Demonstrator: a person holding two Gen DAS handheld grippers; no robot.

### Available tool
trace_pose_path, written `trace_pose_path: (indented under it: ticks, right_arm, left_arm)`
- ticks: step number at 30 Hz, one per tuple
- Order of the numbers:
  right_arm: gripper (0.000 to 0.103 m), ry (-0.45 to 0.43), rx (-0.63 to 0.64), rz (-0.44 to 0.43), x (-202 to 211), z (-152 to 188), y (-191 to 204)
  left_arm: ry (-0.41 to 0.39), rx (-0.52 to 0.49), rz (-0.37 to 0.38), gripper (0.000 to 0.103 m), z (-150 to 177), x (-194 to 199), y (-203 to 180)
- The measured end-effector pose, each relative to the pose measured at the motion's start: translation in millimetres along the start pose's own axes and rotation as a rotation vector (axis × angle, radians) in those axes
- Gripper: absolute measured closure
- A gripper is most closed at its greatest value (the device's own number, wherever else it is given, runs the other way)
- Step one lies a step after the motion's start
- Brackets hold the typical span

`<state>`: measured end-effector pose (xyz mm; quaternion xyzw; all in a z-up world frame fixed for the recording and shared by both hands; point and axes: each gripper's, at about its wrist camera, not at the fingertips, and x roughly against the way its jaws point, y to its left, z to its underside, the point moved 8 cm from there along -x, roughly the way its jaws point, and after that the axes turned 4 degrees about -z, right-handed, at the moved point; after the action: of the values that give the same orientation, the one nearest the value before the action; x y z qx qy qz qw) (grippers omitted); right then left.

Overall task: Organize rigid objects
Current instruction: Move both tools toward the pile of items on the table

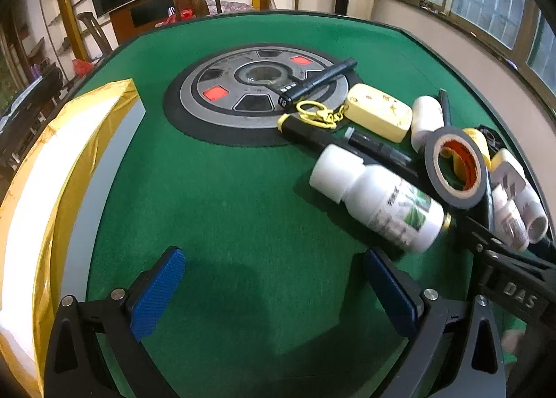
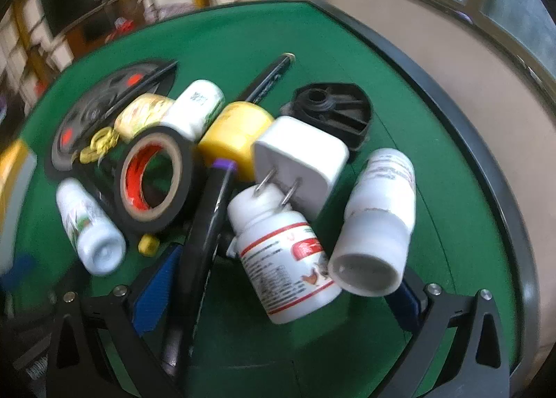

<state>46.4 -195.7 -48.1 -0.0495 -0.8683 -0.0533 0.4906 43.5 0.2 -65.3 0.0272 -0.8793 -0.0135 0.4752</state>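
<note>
A: Where is the pile of rigid objects?

B: Right half of the left wrist view, on the green table (image 1: 243, 189). A white bottle (image 1: 378, 203) with a green label lies on its side at the near edge. Just behind it a black tape roll (image 1: 455, 168) stands tilted on edge, an orange core visible inside. A yellow case (image 1: 378, 111) on a yellow keychain (image 1: 316, 115) lies toward the table's central dial (image 1: 257, 92), and a black pen (image 1: 319, 80) rests across that dial.

A: And in the right wrist view?

B: Same pile, closer and blurred. A white plug adapter (image 2: 302, 155) leans prongs-down on the cap of a red-labelled bottle (image 2: 288, 259). A further white bottle (image 2: 378, 224) lies at lower right, open end toward the camera. A black marker (image 2: 205, 241) with a purple tip runs down toward the lower left finger.

A: Containers?

B: One gold-edged box (image 1: 69, 168) at the left of the left wrist view. Its interior is washed out white; contents cannot be told.

A: Gripper status?

B: Left gripper (image 1: 274, 290): released, blue pads spread over bare felt. Right gripper (image 2: 278, 283): spread wide about the pile's near edge; the red-labelled bottle lies between the fingers, not clamped.
</note>
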Motion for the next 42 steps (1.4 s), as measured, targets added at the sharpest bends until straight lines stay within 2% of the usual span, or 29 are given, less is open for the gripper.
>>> trace_pose_path:
  ticks: [5, 8, 10, 14, 17, 19, 23, 25, 26, 27, 28, 30, 32, 33, 34, 37, 38, 39, 42]
  right_arm:
    - [0.0, -0.015, 0.005, 0.025, -1, 1, 6]
    - [0.0, -0.023, -0.004, 0.034, 3, 8, 3]
    - [0.001, -0.064, -0.013, 0.073, 15, 11, -1]
    - [0.001, -0.312, -0.035, 0.091, 69, 3, -7]
    - [0.001, -0.511, -0.021, 0.192, 112, 4, -10]
    - [0.001, -0.581, -0.005, 0.224, 126, 1, -10]
    - [0.001, -0.541, -0.045, 0.182, 114, -13, -28]
    - [0.001, -0.52, -0.095, 0.16, 110, -17, -45]
    - [0.0, -0.502, -0.118, 0.152, 106, -17, -52]
    - [0.0, -0.491, -0.146, 0.134, 103, -18, -60]
    - [0.0, -0.494, -0.172, 0.123, 103, -14, -67]
    - [0.0, -0.526, -0.218, 0.093, 105, -9, -75]
    - [0.0, -0.589, -0.259, 0.021, 109, -6, -78]
    - [0.0, -0.591, -0.275, -0.003, 108, -5, -81]
    - [0.0, -0.574, -0.273, -0.006, 106, -5, -80]
    - [0.0, -0.506, -0.248, -0.024, 93, -5, -75]
    - [0.0, -0.496, -0.24, -0.034, 91, -6, -71]
    - [0.0, -0.49, -0.231, -0.035, 90, -5, -68]
    - [0.001, -0.485, -0.199, -0.038, 89, -6, -60]
  left_arm:
    - [-0.015, -0.019, -0.032, 0.0, 3, 4, -3]
    - [-0.003, 0.004, 0.002, 0.0, 5, 3, 1]
    - [0.003, 0.013, -0.007, 0.0, 6, 4, 4]
    - [0.003, 0.021, -0.014, 0.0, 6, 4, 5]
    - [-0.004, 0.057, -0.037, 0.0, 4, 2, 5]
    - [-0.002, 0.052, -0.045, 0.0, 3, 1, 4]
    - [0.025, 0.017, 0.0, 0.001, 3, 0, 5]
    - [0.035, 0.031, 0.05, 0.006, 4, 8, 6]
    - [0.02, 0.048, 0.094, 0.012, 2, 15, 6]
    - [-0.002, 0.054, 0.111, 0.012, 0, 23, 7]
    - [-0.056, 0.064, 0.127, 0.012, -6, 36, 8]
    - [-0.201, 0.061, 0.108, 0.01, -20, 64, 10]
    - [-0.294, 0.053, 0.091, 0.0, -31, 79, 8]
    - [-0.323, 0.048, 0.094, 0.0, -37, 83, 3]
    - [-0.293, 0.039, 0.091, 0.0, -40, 78, -2]
    - [-0.084, -0.001, 0.088, 0.002, -46, 45, -19]
    - [-0.031, 0.009, 0.085, 0.008, -46, 35, -21]
    - [-0.004, 0.027, 0.096, 0.012, -44, 30, -22]
    - [0.063, 0.095, 0.144, 0.013, -39, 16, -27]
